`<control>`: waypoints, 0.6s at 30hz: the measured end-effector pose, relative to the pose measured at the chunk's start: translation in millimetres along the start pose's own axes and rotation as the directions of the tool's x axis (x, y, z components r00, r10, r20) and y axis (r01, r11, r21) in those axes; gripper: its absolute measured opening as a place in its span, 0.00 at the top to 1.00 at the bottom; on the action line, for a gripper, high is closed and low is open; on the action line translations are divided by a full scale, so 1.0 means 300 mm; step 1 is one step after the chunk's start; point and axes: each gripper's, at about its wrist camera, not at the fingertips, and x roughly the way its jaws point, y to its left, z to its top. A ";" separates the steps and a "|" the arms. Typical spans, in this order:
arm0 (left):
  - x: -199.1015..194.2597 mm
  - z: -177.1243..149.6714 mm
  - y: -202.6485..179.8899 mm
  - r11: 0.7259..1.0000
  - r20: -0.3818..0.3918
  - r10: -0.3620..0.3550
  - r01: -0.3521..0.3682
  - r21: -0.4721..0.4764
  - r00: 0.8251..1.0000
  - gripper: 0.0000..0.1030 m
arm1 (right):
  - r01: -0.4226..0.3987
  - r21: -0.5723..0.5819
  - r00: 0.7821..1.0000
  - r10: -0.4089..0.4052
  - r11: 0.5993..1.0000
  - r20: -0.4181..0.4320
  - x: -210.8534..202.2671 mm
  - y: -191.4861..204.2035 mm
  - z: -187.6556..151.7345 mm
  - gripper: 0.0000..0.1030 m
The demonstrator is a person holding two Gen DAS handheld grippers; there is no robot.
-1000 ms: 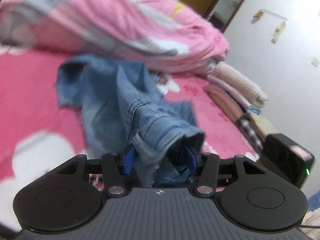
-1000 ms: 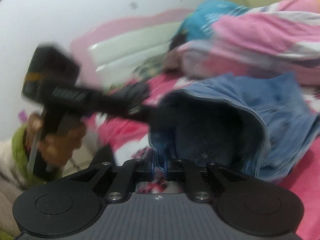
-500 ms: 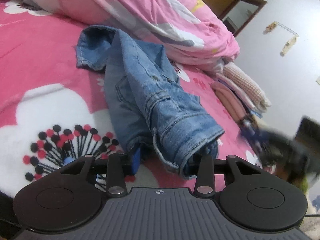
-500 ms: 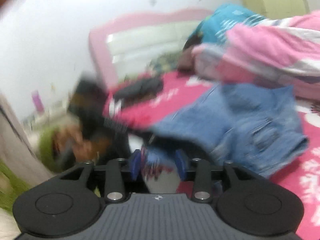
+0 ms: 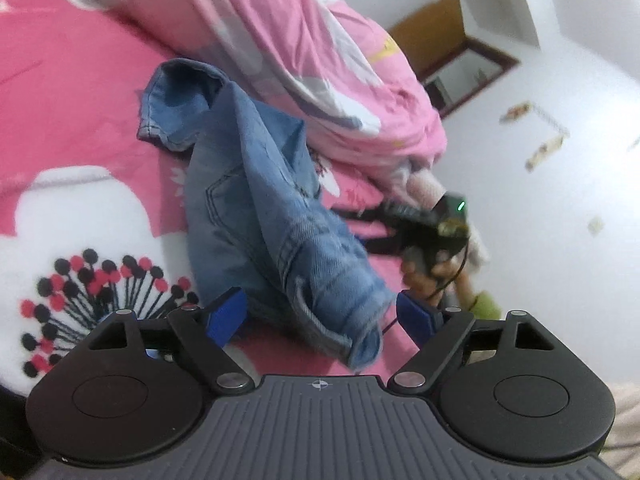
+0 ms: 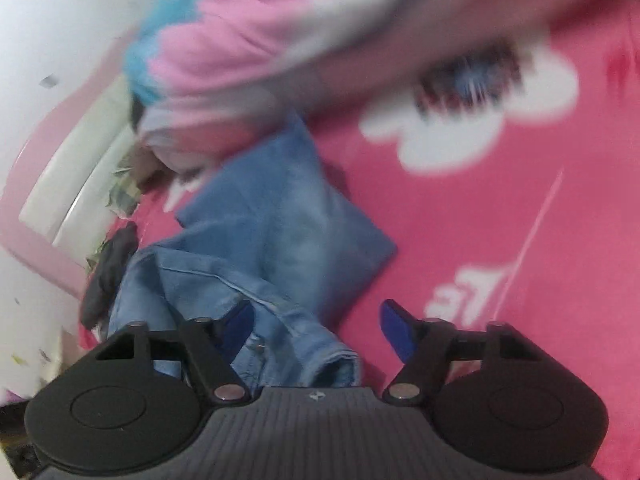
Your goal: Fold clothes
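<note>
Beside the big pink blanket [image 5: 304, 52], the blue jeans [image 5: 272, 216] lie bunched on the bed [image 5: 60, 92]. The left gripper [image 5: 320, 316] and right gripper [image 6: 316, 326] both gape wide, holding nothing, probably ready to grab again.

The right gripper [image 6: 314, 330] is held with its blue pads spread wide, nothing clamped between them. Denim jeans [image 6: 276, 240] are seen lying crumpled on the pink bedsheet [image 6: 500, 240] beneath. A pink quilt [image 6: 260, 40] is bunched behind, blurred.
</note>
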 end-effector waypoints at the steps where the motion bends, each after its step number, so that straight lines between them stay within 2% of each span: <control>1: 0.005 0.005 0.011 1.000 0.004 -0.006 0.006 -0.021 1.000 0.20 | -0.015 0.014 0.999 0.015 1.000 -0.038 0.014 -0.008 -0.009 0.46; 2: 0.012 0.009 0.020 0.999 0.005 -0.007 0.007 -0.038 1.000 0.21 | -0.022 0.004 0.998 0.022 1.000 -0.065 0.021 -0.002 -0.030 0.53; 3: 0.023 0.012 0.030 0.999 0.000 -0.002 0.002 -0.052 1.000 0.22 | -0.018 -0.021 0.997 0.016 1.000 -0.081 0.017 0.012 -0.058 0.56; 4: 0.035 0.012 0.041 0.998 -0.010 0.006 -0.007 -0.063 1.000 0.25 | -0.011 -0.048 0.996 0.006 0.999 -0.094 0.011 0.026 -0.085 0.66; 5: 0.048 0.012 0.052 0.997 -0.025 0.016 -0.018 -0.074 1.000 0.33 | -0.004 -0.076 0.994 -0.004 0.997 -0.107 0.004 0.041 -0.111 0.73; 7: 0.065 0.011 0.069 0.995 -0.041 0.040 -0.043 -0.089 0.998 0.39 | -0.003 -0.110 0.994 -0.009 0.994 -0.111 -0.013 0.068 -0.154 0.76; 9: 0.062 0.011 0.064 0.995 -0.035 0.069 -0.071 -0.066 0.997 0.51 | -0.026 -0.119 0.994 0.013 0.993 -0.106 -0.028 0.095 -0.178 0.81; 10: 0.060 0.013 0.055 0.994 -0.036 0.090 -0.092 -0.051 0.995 0.66 | -0.041 -0.123 0.994 0.027 0.992 -0.108 -0.028 0.110 -0.188 0.89; 11: 0.057 0.014 0.046 0.993 -0.036 0.111 -0.113 -0.035 0.993 0.78 | -0.056 -0.128 0.992 0.041 0.990 -0.116 -0.019 0.126 -0.198 0.89; 13: 0.047 0.014 0.027 0.989 -0.022 0.144 -0.144 -0.019 0.989 0.83 | -0.073 -0.157 0.992 0.055 0.985 -0.112 0.002 0.173 -0.212 0.89; 18: -0.045 0.057 -0.054 0.978 0.122 0.188 -0.198 0.069 0.974 0.88 | -0.193 -0.111 0.981 0.190 0.975 -0.035 -0.021 0.249 -0.211 0.91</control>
